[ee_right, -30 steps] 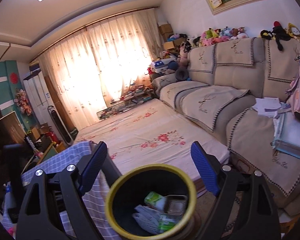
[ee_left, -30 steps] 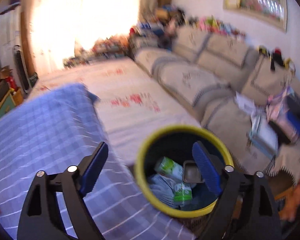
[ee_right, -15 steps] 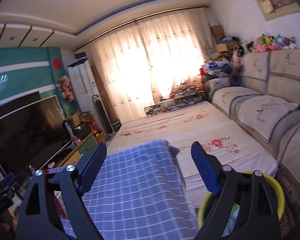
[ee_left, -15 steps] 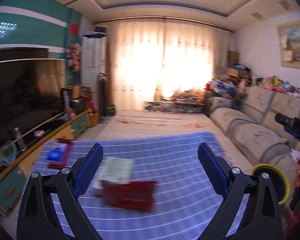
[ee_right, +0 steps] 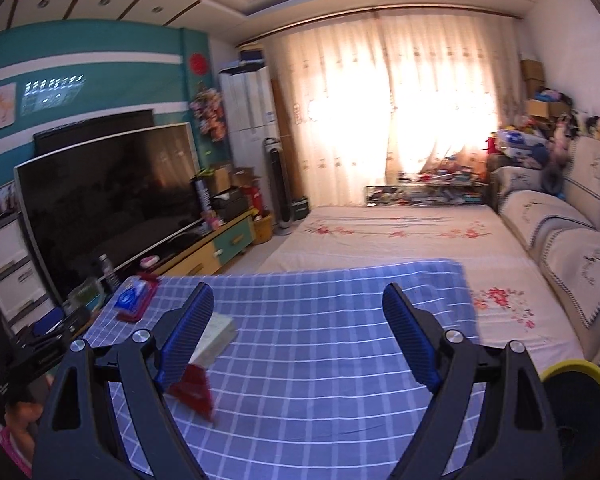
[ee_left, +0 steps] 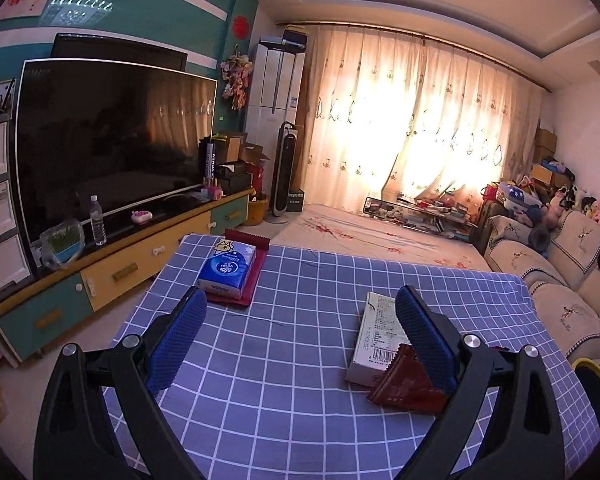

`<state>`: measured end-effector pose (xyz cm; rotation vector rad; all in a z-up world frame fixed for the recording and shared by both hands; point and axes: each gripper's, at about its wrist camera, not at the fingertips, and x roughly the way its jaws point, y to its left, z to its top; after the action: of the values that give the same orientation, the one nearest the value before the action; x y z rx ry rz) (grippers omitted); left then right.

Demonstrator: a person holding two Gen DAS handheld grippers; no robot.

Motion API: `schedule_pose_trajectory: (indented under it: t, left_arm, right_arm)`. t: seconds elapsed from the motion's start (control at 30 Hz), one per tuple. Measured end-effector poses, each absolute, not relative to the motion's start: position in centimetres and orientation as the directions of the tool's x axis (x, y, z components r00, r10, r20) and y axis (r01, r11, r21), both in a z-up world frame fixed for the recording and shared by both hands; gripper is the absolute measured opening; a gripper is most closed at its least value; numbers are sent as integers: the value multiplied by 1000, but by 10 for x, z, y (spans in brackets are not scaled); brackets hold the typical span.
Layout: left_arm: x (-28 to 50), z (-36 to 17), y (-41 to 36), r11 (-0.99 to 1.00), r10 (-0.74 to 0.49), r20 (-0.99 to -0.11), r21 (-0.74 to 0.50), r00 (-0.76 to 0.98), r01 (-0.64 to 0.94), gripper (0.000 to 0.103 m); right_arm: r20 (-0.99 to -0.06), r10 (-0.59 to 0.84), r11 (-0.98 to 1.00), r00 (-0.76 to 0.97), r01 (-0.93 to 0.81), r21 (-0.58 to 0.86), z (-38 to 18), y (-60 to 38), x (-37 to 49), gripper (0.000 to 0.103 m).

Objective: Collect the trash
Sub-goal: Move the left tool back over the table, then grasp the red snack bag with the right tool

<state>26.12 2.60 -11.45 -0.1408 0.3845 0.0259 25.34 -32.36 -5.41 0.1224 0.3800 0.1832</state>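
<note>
Facing carton [ee_left: 376, 336], perhaps wrapper [ee_left: 406, 384].

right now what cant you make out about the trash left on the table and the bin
- Red wrapper: its right part sits behind the left gripper's finger; blurred in the right wrist view.
- Pale box: print too small to read; half hidden behind the right gripper's finger.
- Yellow-rimmed bin: cut off at the edge in both views, contents unseen.
- Tissue pack: blurred in the right wrist view.

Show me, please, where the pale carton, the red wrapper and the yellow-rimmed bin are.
Pale carton [ee_left: 374, 330], left wrist view, on its printed top face.
Red wrapper [ee_left: 404, 386], left wrist view, on its flat middle.
Yellow-rimmed bin [ee_right: 576, 372], right wrist view, on its yellow rim.
</note>
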Motion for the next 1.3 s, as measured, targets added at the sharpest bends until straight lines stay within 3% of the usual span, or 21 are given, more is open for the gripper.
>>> schedule_pose_trajectory:
  t: [0.23, 0.4, 0.67, 0.77, 0.93, 1.0, 1.3]
  left_arm:
    - [260, -111, 38, 984, 21, -356, -160, 934, -83, 94]
    - [256, -109, 30, 988, 23, -352, -137, 936, -76, 94]
    - [252, -104, 21, 992, 22, -334, -113, 942, -63, 94]
    - [250, -103, 20, 991, 23, -331, -113, 944, -64, 94]
    - [249, -103, 21, 991, 25, -329, -118, 944, -67, 94]
    - [249, -103, 21, 991, 27, -329, -116, 944, -69, 94]
    - [251, -104, 27, 990, 33, -335, -118, 942, -77, 94]
  right_arm:
    - [-488, 402, 914, 775, -373, 161, -99, -265, 275, 82]
    - [-600, 433, 892, 673, -416, 178, -135, -251, 287, 82]
    - [-620, 477, 868, 623, -444, 221, -149, -246, 307, 81]
    - [-632, 462, 871, 622, -452, 192, -150, -238, 306, 67]
    - [-644, 441, 878, 625, -451, 164, -149, -238, 300, 15]
    - [-638, 446, 876, 628, -452, 167, -148, -239, 297, 7]
    - [-631, 397, 909, 666, -379, 171, -121, -275, 268, 6]
